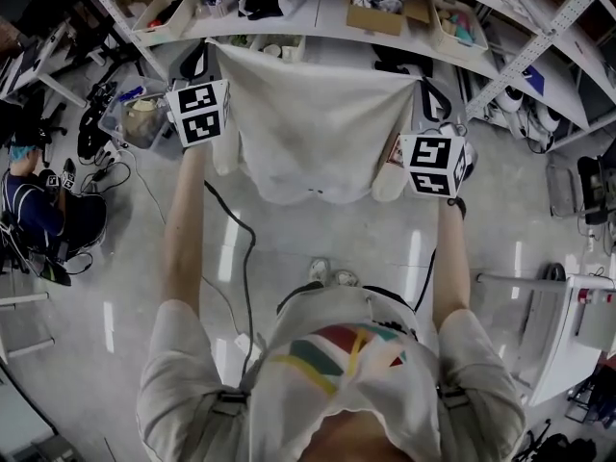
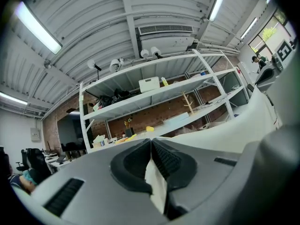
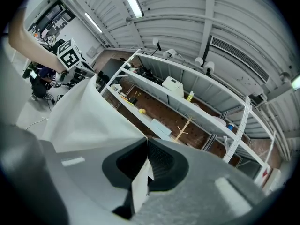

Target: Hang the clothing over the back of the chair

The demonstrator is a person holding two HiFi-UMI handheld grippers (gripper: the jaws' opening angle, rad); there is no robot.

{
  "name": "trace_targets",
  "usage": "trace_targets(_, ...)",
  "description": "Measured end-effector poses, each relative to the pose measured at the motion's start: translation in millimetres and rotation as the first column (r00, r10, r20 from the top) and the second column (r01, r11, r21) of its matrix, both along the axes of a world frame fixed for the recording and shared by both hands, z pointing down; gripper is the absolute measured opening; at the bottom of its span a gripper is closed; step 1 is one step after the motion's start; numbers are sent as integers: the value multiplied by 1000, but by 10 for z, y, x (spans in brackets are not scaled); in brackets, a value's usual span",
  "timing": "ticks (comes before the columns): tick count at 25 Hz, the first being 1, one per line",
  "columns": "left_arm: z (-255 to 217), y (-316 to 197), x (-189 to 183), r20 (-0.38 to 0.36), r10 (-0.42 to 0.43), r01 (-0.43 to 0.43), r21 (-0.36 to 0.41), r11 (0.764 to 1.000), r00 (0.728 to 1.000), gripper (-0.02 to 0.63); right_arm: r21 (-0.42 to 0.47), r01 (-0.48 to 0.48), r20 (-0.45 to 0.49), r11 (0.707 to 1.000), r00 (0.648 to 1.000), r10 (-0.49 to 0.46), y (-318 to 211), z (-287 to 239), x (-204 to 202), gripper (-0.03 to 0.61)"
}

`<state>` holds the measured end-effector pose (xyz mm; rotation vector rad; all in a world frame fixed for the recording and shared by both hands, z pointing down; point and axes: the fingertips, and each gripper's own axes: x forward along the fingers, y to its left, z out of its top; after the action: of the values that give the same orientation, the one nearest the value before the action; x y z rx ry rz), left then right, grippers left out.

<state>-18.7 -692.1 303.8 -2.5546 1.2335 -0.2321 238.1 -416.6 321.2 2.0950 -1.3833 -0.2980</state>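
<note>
Item 1. L gripper (image 1: 202,67): jaws are clamping one top corner of the clothing (image 1: 313,123). In the left gripper view (image 2: 151,154) a fold of the white cloth (image 2: 158,189) is sitting pinched between the black ribbed pads, w/ no gap showing.

Item 2. R gripper (image 1: 430,99): jaws are likewise biting down on the opposite top corner. In the right gripper view (image 3: 146,158) a strip of the cloth is poking out from between the pads, and the rest of the garment (image 3: 89,121) is stretching away towards the other gripper's marker cube.

Item 3. Clothing: the white garment is hanging spread in the air in front of the person, both arms held out. The top edge is running approx. straight between the two grippers, sagging slightly at centre. The lower hem is hanging free above the floor (image 1: 289,229).

Item 4. Surroundings: shelving (image 1: 327,22) w/ boxes and misc. items is standing behind the garment. A cable (image 1: 245,258) is trailing down on the L side. A second person (image 1: 34,205) is sitting at far left.
</note>
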Motion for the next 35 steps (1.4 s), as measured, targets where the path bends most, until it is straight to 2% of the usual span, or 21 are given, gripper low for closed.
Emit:
trace_targets(15,535,-29,-68,49,-14,17,-67,998,999,21,-92,3,17,996,1000,-1,-50,453,-41,8)
trace_targets(35,1386,90,-183,131,-15,35,-156,987,991,21,-230,-3,104,973,994,27,65,1229,-109,8)
